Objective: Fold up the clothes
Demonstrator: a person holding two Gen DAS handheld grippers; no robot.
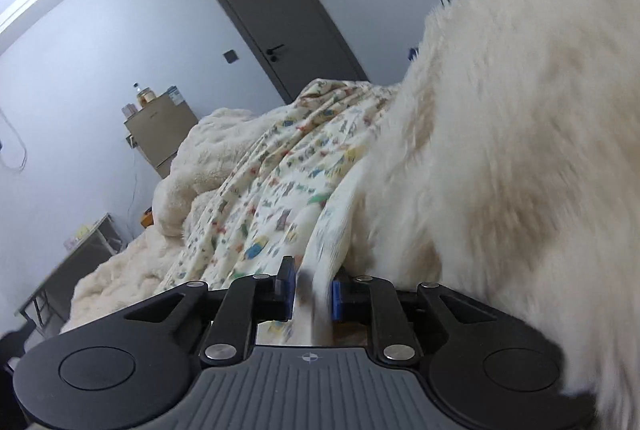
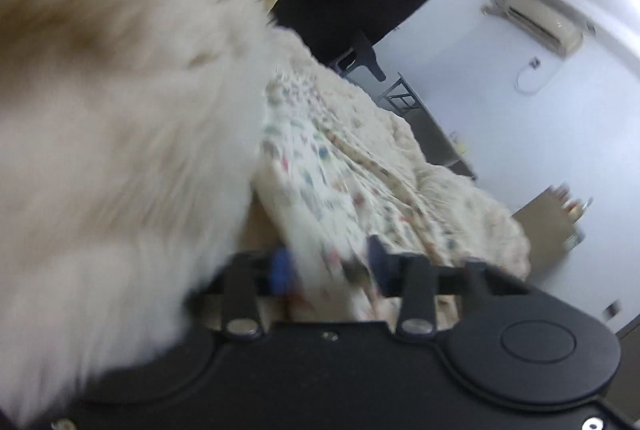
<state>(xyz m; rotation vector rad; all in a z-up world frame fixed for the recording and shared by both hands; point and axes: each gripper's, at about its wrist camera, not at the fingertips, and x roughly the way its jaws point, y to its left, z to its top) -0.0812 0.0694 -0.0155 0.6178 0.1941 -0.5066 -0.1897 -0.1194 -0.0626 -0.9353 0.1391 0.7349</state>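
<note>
A pale-walled room fills the background, with a grey door at upper centre of the left wrist view and a small cabinet at mid left. A cream fluffy blanket lies heaped at centre. The printed garment, cream with small coloured figures, stretches from the centre of both views down to the bottom centre. The left gripper has its jaws closed narrowly on a fold of it. The right gripper, blurred, has its jaws clamped around the garment's edge. White fur fabric crowds the right side.
</note>
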